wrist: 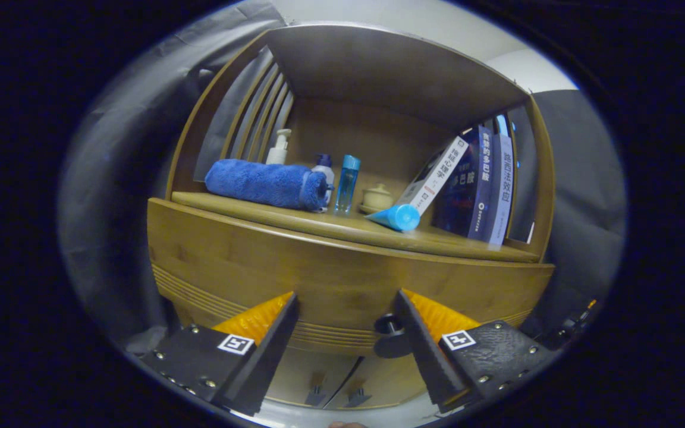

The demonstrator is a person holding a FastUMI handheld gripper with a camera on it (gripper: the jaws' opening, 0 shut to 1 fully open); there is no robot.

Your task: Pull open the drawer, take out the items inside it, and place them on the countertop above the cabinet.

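Wood drawer front (342,279) fills the space ahead of the gripper (345,315), shut flush w/ the cabinet as far as I can tell. Its dark round knob (389,333) sits low, just inside the right finger, nearly touching it, so off-centre between the fingers. Fingers spread wide, holding nothing. Contents hidden. Countertop (437,241) above carries a rolled blue towel (265,184), bottles, blue tube (399,217), books. Closed drawer fits both ends of the job.

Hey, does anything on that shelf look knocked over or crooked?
Yes. A blue tube lies on its side in front of the books, and one white book leans steeply. The open gripper hangs by the drawer knob, holding nothing.
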